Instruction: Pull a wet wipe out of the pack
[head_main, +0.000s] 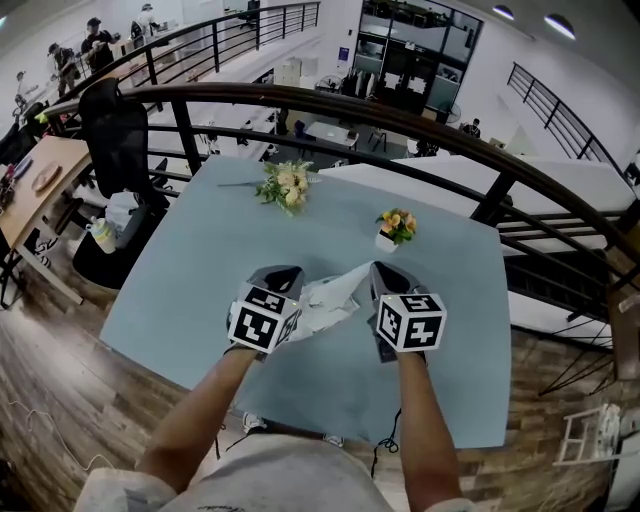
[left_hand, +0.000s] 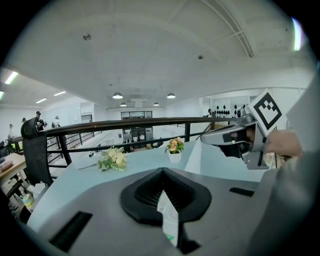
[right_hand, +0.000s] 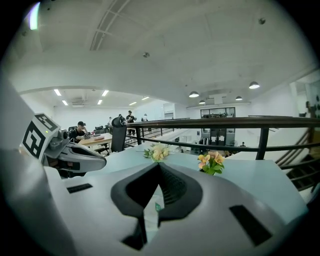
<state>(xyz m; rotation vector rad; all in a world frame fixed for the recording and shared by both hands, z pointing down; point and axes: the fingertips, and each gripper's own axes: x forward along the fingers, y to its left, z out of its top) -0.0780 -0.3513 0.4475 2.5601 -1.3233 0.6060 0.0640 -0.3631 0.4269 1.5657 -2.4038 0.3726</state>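
Note:
A white wet wipe pack (head_main: 318, 303) with green print hangs above the pale blue table (head_main: 200, 260), between my two grippers. My left gripper (head_main: 280, 276) is shut on the pack's left end. In the left gripper view the pack's edge (left_hand: 169, 220) sticks out of the closed left gripper (left_hand: 162, 172). My right gripper (head_main: 384, 272) is shut on a thin white wipe (head_main: 350, 276) that stretches up from the pack to its tip. In the right gripper view the white sheet (right_hand: 150, 212) sits pinched in the right gripper (right_hand: 159, 167). Each gripper view shows the other gripper close by: the left gripper (right_hand: 95, 161) and the right gripper (left_hand: 215, 137).
A loose flower bunch (head_main: 288, 185) lies at the table's far side. A small white pot of orange flowers (head_main: 395, 228) stands just beyond the right gripper. A dark curved railing (head_main: 400, 112) runs behind the table. A black chair (head_main: 115, 130) stands at the left.

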